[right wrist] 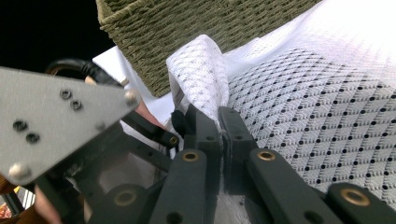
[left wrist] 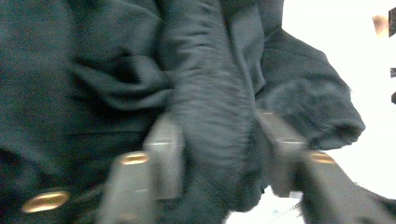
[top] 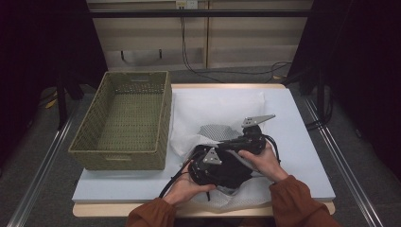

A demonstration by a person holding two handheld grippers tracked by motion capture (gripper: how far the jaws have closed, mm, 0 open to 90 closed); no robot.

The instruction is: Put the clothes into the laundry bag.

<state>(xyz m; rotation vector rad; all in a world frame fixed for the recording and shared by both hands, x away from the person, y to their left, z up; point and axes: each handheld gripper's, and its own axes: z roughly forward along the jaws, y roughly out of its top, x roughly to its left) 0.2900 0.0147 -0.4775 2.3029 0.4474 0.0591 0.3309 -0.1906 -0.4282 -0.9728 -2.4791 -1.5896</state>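
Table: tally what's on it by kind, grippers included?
Baskets: 1, woven basket
Mesh bags: 1, white mesh bag
Dark garments: 1, dark garment
Grippers: 2, left gripper, right gripper
Total: 5

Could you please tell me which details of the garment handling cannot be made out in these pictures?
- Dark garment, left gripper view: motion blur hides whether the left gripper pads press the fold between them.
- Dark garment, high view: both hands and grippers cover it, so its type is unclear.
- White mesh bag, right gripper view: the right gripper pinches it; its opening is hidden.
- Wicker basket: cut off by the top edge.
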